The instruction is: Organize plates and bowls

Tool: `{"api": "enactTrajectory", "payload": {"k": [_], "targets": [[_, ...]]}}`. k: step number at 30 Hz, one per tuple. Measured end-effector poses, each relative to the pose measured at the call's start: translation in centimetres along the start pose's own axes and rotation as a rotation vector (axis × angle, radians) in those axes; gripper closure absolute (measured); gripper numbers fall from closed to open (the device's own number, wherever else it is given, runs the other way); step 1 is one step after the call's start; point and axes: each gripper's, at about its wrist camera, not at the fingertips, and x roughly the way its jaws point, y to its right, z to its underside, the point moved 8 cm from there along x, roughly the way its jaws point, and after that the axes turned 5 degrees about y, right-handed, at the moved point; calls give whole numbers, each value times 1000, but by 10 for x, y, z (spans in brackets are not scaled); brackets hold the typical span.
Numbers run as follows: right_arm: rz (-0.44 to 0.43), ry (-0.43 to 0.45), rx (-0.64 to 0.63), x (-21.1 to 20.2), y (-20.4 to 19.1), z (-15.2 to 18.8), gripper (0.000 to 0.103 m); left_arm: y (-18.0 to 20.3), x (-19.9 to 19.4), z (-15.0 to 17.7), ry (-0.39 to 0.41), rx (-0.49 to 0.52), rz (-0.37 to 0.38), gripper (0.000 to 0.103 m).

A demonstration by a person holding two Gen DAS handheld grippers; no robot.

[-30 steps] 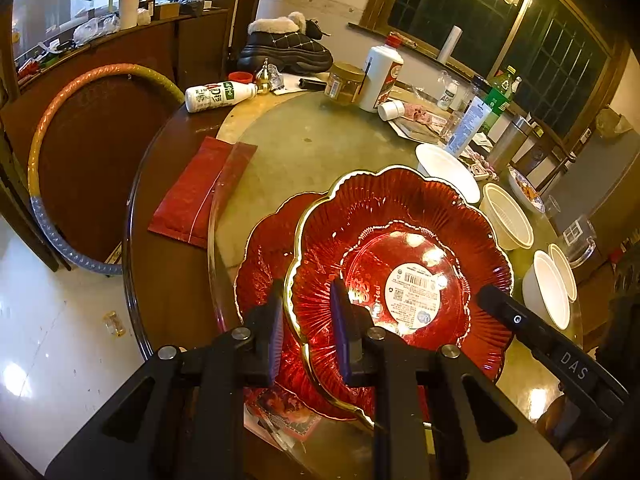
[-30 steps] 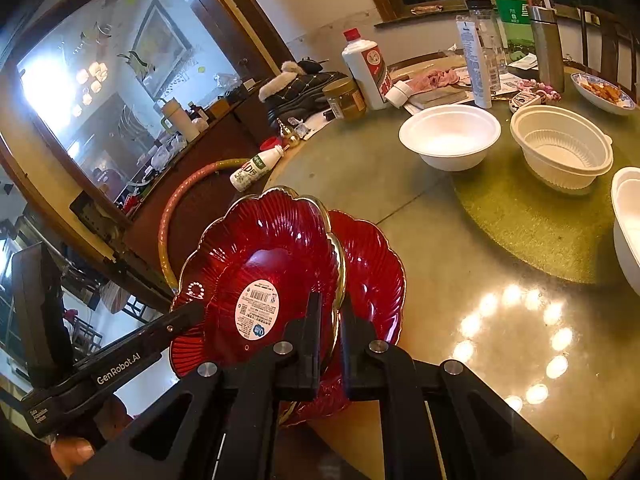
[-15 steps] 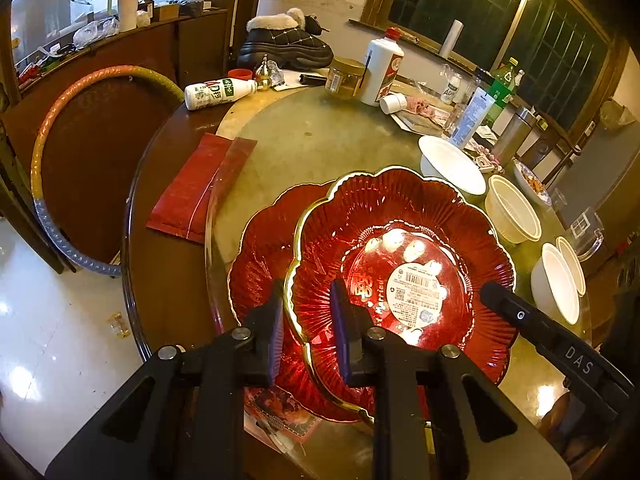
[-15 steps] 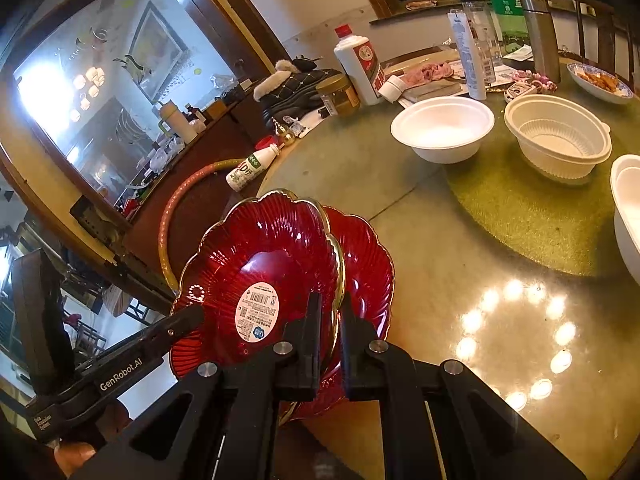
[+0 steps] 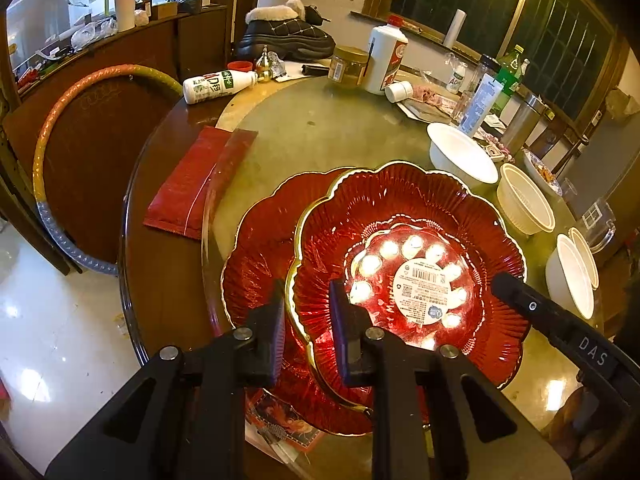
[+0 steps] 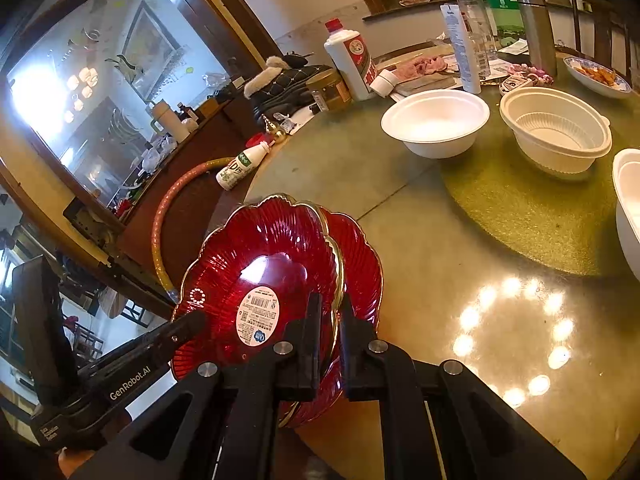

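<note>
- Basically, both tongs pinch the same upper red plate (image 5: 408, 264) at opposite rim spots: left tongs (image 5: 306, 320) on the near-left scallop, right tongs (image 6: 329, 322) on the rim in its own view.
- Upper plate sits above a second red plate (image 5: 260, 256), offset toward the surface (image 5: 320, 132) centre; can't tell if the two touch or if the top one is lifted clear.
- Risk 1: plate looks glossy, hard plastic or glazed, w/ fine radial ribs. Slick rim + narrow pads = slip or tilt if one side lets go first.
- Risk 2: scalloped gold-edged rims won't nest unless lobes line up; misaligned drop prob. leaves it rocking or skating on the lower one.
- Risk 3: lower plate lies near the glass turntable's edge, over a red printed card (image 5: 280, 420); a shove could push the stack off toward the floor.
- Risk 4: two tongs pulling apart could flex or crack the thin rim.
- Shapes/materials: flower-form plates, round barcode sticker (image 5: 426, 286) in the well; white foam bowl (image 6: 436, 122) smooth; ribbed plastic bowl (image 6: 556, 130) w/ lipped rim; both well apart from the plates.
</note>
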Motion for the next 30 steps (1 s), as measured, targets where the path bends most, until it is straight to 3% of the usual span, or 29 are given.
{"api": "enactTrajectory", "payload": {"k": [14, 30], "targets": [[37, 5, -26, 10, -1, -2, 96, -2, 9, 0, 2, -3, -17, 85], [69, -47, -60, 41, -1, 4, 95, -16, 30, 4, -27, -1, -71, 86]]}}
